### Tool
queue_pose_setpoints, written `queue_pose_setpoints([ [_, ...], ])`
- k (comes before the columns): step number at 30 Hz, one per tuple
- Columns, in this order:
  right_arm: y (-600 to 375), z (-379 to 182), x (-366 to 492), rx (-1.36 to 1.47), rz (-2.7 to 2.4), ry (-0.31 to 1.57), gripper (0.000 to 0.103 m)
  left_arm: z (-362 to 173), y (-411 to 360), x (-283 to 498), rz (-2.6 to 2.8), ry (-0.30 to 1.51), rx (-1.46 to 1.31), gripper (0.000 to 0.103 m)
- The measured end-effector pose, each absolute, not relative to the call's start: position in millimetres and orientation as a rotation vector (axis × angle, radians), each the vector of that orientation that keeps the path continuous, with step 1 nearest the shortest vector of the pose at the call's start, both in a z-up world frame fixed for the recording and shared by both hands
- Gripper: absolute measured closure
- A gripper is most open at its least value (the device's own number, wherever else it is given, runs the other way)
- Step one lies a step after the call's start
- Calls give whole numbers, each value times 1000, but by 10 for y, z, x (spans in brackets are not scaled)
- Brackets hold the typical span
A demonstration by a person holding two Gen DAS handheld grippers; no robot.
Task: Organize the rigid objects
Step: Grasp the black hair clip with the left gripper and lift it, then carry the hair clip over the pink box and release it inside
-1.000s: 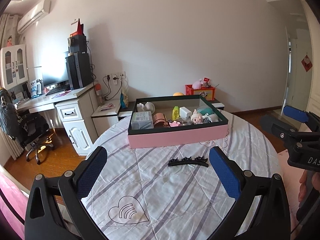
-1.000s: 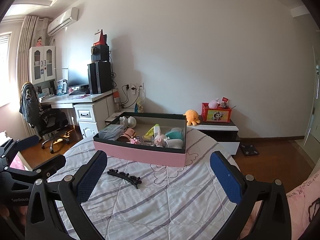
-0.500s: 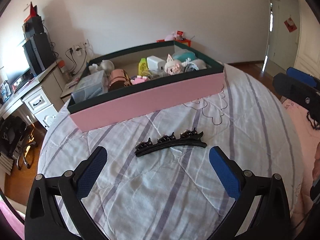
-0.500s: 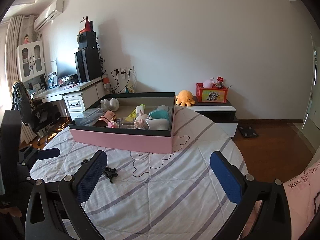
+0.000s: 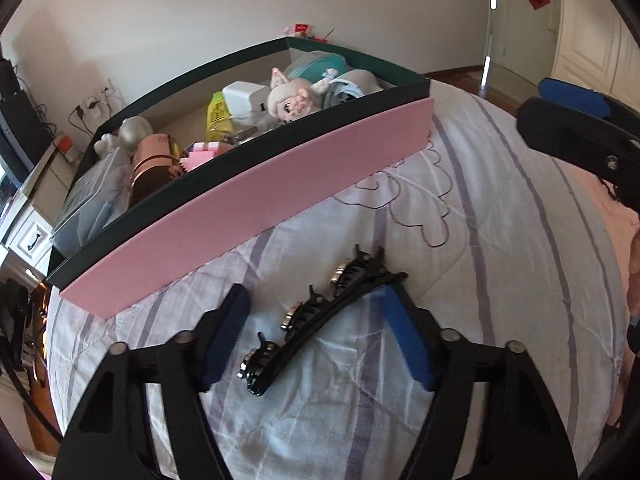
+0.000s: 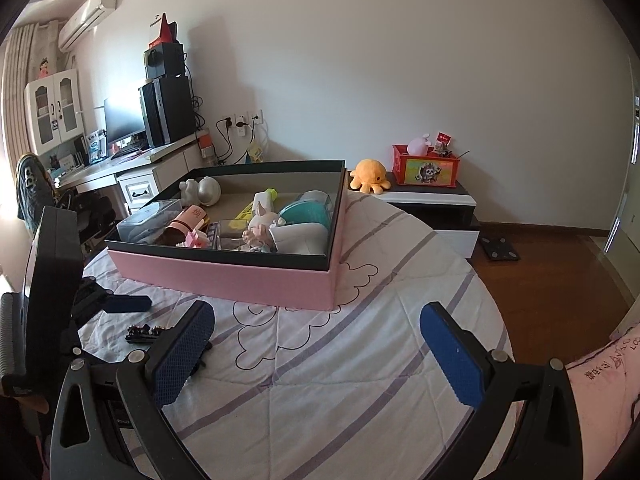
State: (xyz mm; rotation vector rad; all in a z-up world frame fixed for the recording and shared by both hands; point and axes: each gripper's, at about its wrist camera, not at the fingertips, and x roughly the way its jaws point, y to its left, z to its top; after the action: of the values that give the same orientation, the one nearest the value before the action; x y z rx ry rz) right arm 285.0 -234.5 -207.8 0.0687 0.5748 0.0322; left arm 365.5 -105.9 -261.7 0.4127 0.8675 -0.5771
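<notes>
So the thing being sorted here is a long black hair clip, a slim curved bar with three small claw clips riding along its top, each with little silvery metal bits. It's lying flat on the white quilt with lilac stripes, just in front of the pink box. In the left wrist view its long axis runs diagonally, low end toward the near left, high end up toward the far right, tip pointing off past the right blue pad.

The left gripper is down around it, blue pads either side of the clip. The far end looks like it's touching the right pad; the left pad is clear of it, so not clamped yet.

The right gripper hangs over the quilt with its fingers spread wide, nothing between them.

The box has a dark green rim and is stuffed: a pig-eared doll, white charger, yellow packet with print too small to read, a silver figure.
</notes>
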Motion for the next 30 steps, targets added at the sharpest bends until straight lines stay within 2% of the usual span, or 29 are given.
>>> queue_pose_setpoints([
  [1,-2343,-2078,2858,66,35,576,0,-2615,-1076,3638,-600,867,407,64],
  [4,-2328,-2085,2891,60,32,584,0,-2603,-1089,3581,-605,856,391,84],
  [15,-2345,-2033,3137,19,6,604,0,-2558,-451,3419,-393,831,210,85],
  [23,-2363,-1976,3682,-26,-56,661,2,-2490,153,3500,-245,806,122,85],
  [24,-2375,-1980,3768,-31,-69,678,5,-2481,217,3492,-237,802,112,85],
  [25,-2394,-1988,3845,-32,-76,693,16,-2486,256,3492,-237,805,106,85],
  [26,-2419,-1998,3929,-26,-75,707,31,-2492,289,3493,-236,804,102,85],
  [28,-2474,-2051,4095,-16,-81,755,52,-2497,344,3484,-234,805,96,85],
  [29,-2499,-2086,4167,-16,-85,779,58,-2497,373,3484,-237,802,86,85],
  [30,-2517,-2126,4231,-10,-73,805,61,-2497,421,3480,-241,804,77,85],
])
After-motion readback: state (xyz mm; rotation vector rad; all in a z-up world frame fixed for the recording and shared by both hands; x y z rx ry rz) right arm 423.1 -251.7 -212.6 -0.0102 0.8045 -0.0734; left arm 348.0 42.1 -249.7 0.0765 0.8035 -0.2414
